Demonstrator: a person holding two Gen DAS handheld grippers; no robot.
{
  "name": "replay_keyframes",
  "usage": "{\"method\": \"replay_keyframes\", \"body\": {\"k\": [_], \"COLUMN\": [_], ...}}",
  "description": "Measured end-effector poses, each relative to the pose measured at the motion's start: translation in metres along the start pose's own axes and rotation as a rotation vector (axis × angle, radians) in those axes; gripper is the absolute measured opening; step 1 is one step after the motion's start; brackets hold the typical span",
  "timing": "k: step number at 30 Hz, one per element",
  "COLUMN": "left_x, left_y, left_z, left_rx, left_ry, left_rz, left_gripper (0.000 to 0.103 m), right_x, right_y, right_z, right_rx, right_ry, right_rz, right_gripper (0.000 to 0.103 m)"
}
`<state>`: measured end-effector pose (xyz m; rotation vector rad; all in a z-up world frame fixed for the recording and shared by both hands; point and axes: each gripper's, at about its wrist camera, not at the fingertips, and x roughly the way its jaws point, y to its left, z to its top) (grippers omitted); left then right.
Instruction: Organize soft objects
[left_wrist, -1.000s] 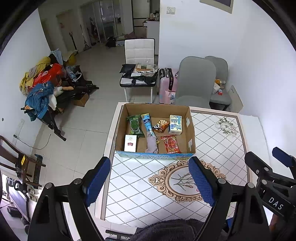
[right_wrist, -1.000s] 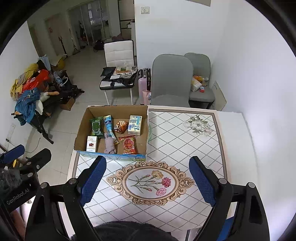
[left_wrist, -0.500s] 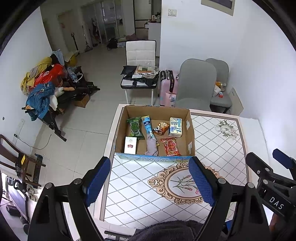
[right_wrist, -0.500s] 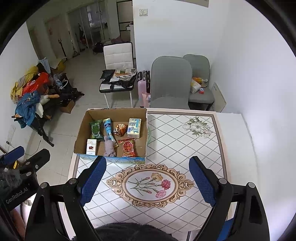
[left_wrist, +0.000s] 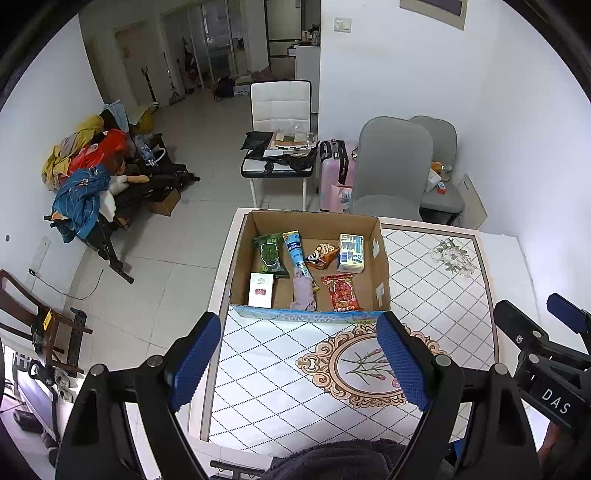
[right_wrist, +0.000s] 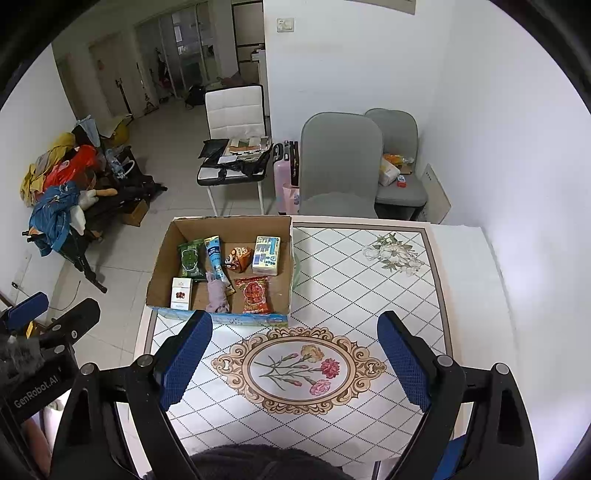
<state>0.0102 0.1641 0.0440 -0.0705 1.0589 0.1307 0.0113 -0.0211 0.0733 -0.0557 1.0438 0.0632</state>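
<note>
— While the left wrist view is considered, what can be said of the left gripper (left_wrist: 297, 354)?

— Its jaws are spread wide and nothing is held; it is poised above the counter (left_wrist: 436, 291), short of the cardboard box (left_wrist: 382, 258). Inside the box, a lilac cloth (left_wrist: 303, 291) is seen lying crumpled near the front wall, between a white carton (left_wrist: 261, 290) and a red snack packet (left_wrist: 341, 291).

— How would the cloth be expected to handle?

— It is judged light, limp and easily bunched, so a raised fold at its middle would best be pinched. A blue pouch (left_wrist: 295, 253) is partly overlapped by it.

— And from the right wrist view?

— The right gripper (right_wrist: 293, 354) is likewise held wide and empty over the counter. The cloth (right_wrist: 217, 293) lies well left of its line.

— What stays unclear?

— The box's front wall hides the cloth's near edge, and a dark fuzzy shape (right_wrist: 258, 461) at the bottom is cut off and cannot be identified.
</note>
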Motion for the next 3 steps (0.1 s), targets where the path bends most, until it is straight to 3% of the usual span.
{"method": "replay_keyframes", "body": {"k": [3], "left_x": [0.0012], "left_y": [-0.0017], "left_z": [0.0006], "left_rx": [0.001], "left_ry": [0.002], "left_rz": [-0.003], "left_gripper": [0.086], "right_x": [0.0002], "right_y": [-0.0008], "right_z": [-0.0001], "right_rx": [0.001], "right_ry": [0.000], "right_rz": [0.001], "right_gripper": [0.093]}}
